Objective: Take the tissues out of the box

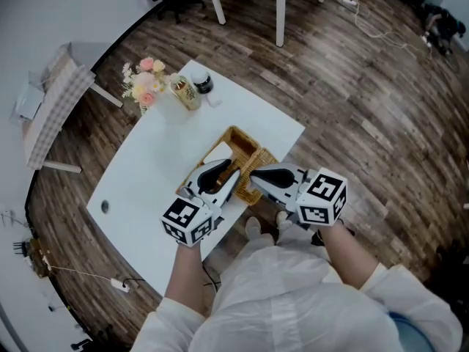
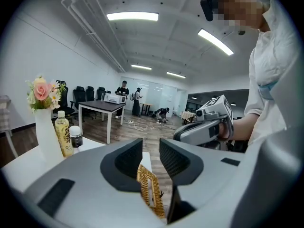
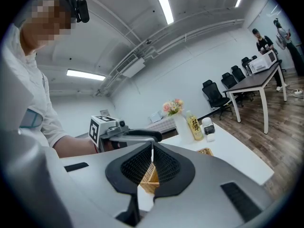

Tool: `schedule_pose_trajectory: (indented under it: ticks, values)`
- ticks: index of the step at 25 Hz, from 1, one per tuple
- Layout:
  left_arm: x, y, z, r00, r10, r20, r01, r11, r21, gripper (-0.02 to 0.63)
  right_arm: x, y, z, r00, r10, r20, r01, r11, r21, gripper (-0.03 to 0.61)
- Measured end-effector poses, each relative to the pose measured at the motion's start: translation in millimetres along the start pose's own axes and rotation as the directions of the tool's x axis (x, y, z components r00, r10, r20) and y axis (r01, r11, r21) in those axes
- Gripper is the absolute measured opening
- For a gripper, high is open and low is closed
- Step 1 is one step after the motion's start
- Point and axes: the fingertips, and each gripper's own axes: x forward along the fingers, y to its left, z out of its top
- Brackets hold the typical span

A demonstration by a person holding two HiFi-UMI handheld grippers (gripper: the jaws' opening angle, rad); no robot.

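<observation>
A wicker tissue box lies on the white table near its front edge, with a white tissue showing at its left side. My left gripper hovers over the box's near end; in the left gripper view this gripper is open with nothing between the pads and the box's woven rim just below. My right gripper is beside it on the right. Seen from its own camera, the right gripper is shut above the box, with no tissue visible in it.
A vase of pink flowers, a yellow drink bottle and a small dark jar stand at the table's far corner. A chair with checked cloth is at the left. Wooden floor surrounds the table.
</observation>
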Motion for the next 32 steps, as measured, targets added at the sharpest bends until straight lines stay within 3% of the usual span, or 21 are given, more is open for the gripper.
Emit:
schedule_pose_trajectory:
  ticks: [6, 15, 23, 32]
  values:
    - [12, 24, -19, 0.991, 0.023, -0.131, -0.014, 0.997, 0.07, 0.181, -1, -4, -1, 1.0, -0.008, -0.003, 0.008, 1.0, 0.01, 0.034]
    - [26, 55, -51, 0.956, 0.084, -0.281, -0.036, 0.984, 0.173, 0.229, 0, -12, -2, 1.0, -0.023, -0.01, 0.023, 1.0, 0.018, 0.034]
    - [36, 78, -87, 0.891, 0.145, -0.431, -0.045, 0.971, 0.235, 0.29, 2, -18, -5, 0.999, -0.028, -0.019, 0.029, 0.999, 0.029, 0.035]
    - [42, 100, -114, 0.834, 0.176, -0.522, -0.041, 0.965, 0.259, 0.3, 9, -24, -5, 0.999, -0.033, -0.031, 0.034, 0.999, 0.035, 0.035]
